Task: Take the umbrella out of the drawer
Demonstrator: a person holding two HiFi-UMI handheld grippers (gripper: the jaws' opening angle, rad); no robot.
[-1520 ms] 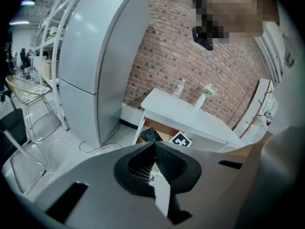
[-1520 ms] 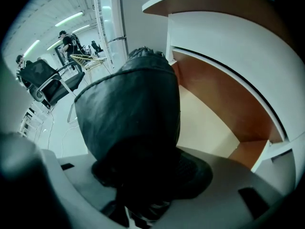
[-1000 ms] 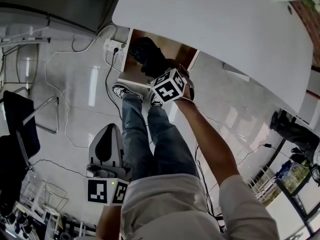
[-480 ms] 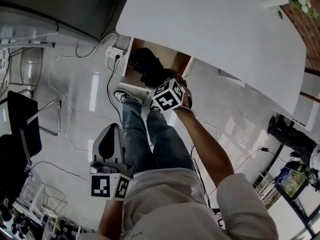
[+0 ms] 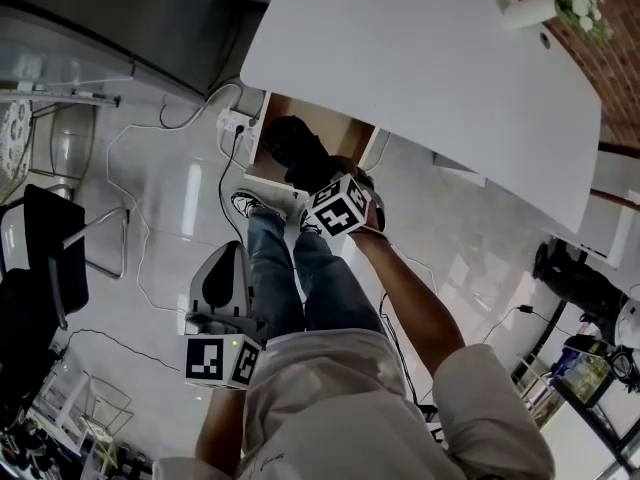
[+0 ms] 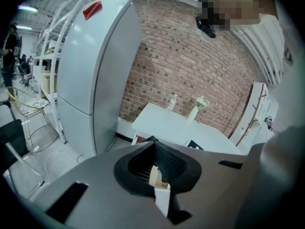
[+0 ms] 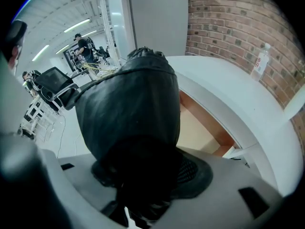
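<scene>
My right arm stretches forward and my right gripper (image 5: 318,176) points steeply down, jaws clamped wide on the folded black umbrella (image 7: 128,104). Its long axis follows the jaws, far end aimed down over the open drawer (image 5: 352,136) under the white table (image 5: 430,68). My left gripper (image 5: 222,268) hangs by my hip, jaws barely parted, empty.

Folded black umbrella (image 5: 293,146), clamped in right hand-held gripper (image 5: 322,176), hangs over open drawer (image 5: 352,134).

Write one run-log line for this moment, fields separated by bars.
right gripper: shut on umbrella | umbrella: over open drawer | left gripper: empty
</scene>
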